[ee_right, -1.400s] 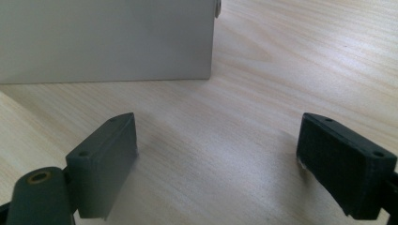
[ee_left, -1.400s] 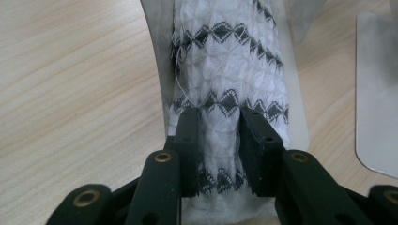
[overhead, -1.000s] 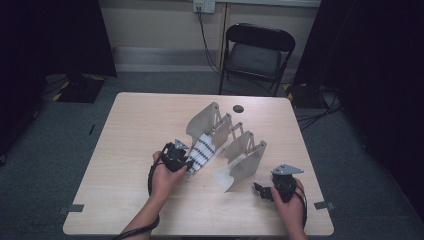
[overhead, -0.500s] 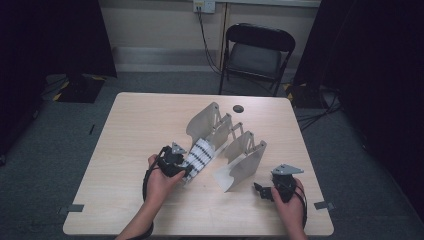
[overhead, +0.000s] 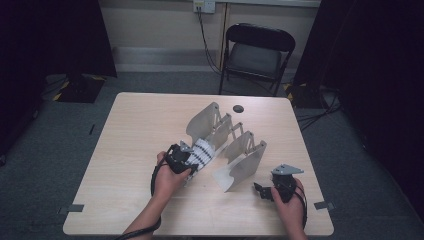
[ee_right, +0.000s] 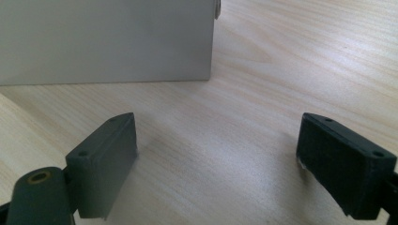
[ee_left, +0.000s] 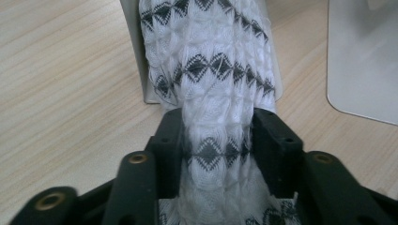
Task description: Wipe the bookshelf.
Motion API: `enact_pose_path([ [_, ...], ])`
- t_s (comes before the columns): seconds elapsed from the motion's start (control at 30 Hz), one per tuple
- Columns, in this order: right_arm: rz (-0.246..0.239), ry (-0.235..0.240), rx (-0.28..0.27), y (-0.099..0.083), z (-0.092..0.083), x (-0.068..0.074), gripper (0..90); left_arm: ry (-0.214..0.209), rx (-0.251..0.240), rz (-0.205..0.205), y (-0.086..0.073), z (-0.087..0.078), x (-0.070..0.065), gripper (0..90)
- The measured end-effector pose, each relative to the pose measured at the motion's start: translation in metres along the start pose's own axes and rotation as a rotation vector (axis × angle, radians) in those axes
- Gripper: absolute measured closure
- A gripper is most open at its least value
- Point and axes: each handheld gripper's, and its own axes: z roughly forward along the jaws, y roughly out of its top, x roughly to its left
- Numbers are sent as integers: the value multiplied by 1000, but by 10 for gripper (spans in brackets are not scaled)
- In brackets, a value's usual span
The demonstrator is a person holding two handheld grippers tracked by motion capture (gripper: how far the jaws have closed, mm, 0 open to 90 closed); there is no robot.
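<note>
1. My left gripper point(overhead: 186, 157) has its black jaws on either side of a white knitted sock with black diamond bands point(ee_left: 213, 70); the cloth runs up between the pads point(ee_left: 171, 140) and is pinched by both. The jaws have just been closing on it.
2. The sock is stretched over the left blade of a grey metal folding rack point(overhead: 235, 145) near the middle of the pale wooden table point(overhead: 130, 135).
3. My right gripper point(overhead: 265, 191) rests near the table's front right, jaws spread wide over bare wood, fingers point(ee_right: 101, 161) apart from the rack's grey panel point(ee_right: 105, 40).
</note>
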Motion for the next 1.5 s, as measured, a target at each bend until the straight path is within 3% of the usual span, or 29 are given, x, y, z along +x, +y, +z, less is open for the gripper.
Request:
enact_pose_path([
  [0.13, 0, 0, 0, 0, 0, 0, 121, -17, 19, 3, 3, 0, 0, 693],
  [0.3, 0, 0, 0, 0, 0, 0, 121, -21, 26, 3, 5, -1, -3, 748],
  [0.37, -2, 0, 0, 0, 0, 0, 122, -32, 22, -2, 5, -3, -3, 753],
  [0.6, -4, 1, -1, 0, 0, 1, 123, -36, -5, 41, 20, -17, -9, 756],
  [0.9, -3, 1, -1, 0, -1, 1, 122, -21, -96, 95, 58, -47, -15, 754],
  [1.1, -3, -1, 0, -1, -1, 1, 124, -1, -119, 134, 81, -62, -15, 752],
  [1.4, -2, 0, 0, -1, -1, 1, 123, 17, -171, 140, 96, -69, -9, 751],
  [1.5, -2, 0, 0, -1, -1, 1, 123, 15, -152, 164, 95, -63, -10, 749],
])
